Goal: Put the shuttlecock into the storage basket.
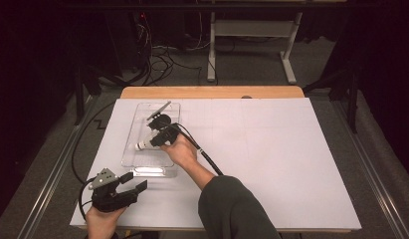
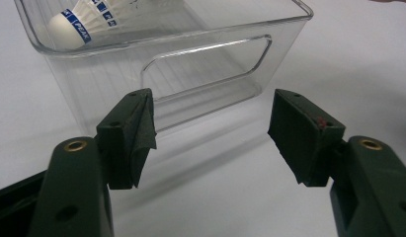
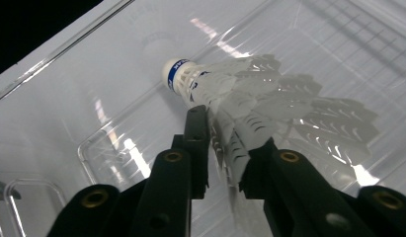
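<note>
Shuttlecock (image 3: pixel 225 94) feathers were pinched between the jaws of the right gripper (image 3: pixel 225 163), which were closed almost fully on the white skirt; its cork tip with the blue band pointed away from the jaws, inside the clear plastic bin (image 1: pixel 137 112) at the left part of the white table (image 1: pixel 271 149); the left gripper (image 2: pixel 210 133) was held with its jaws wide apart and nothing between them, just in front of the bin's near wall with the handle cut-out, low over the table.
</note>
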